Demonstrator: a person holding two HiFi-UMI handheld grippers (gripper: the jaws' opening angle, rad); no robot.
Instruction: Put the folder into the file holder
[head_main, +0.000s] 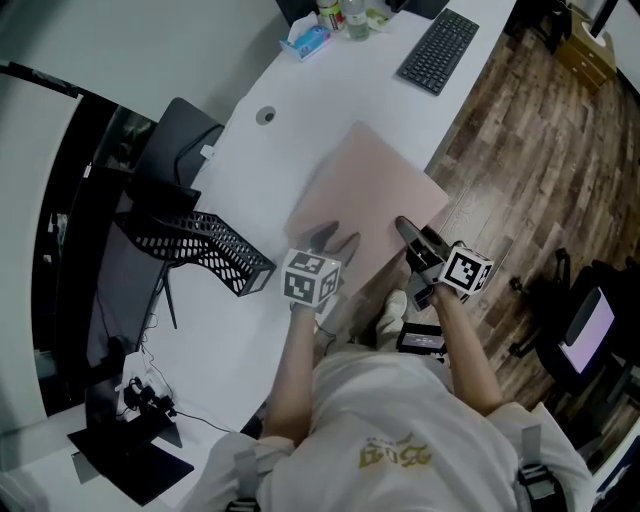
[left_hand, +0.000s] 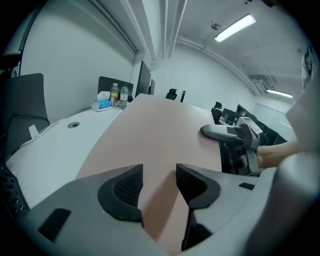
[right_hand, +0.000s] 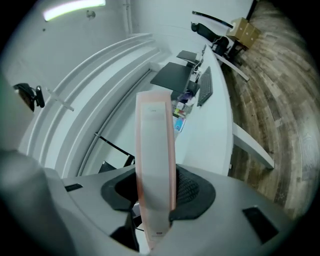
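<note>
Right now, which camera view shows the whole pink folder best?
The head view: the folder is seen almost whole, outline clear over the white desk. The left gripper view shows only part of its broad face; the right gripper view, only its thin edge.

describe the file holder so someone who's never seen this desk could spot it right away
Start at the long white desk and follow it to its left edge, next to the dark chair. The file holder sits there, left of the folder. It is the only black wire mesh thing, while the folder is pink, flat and solid.
</note>
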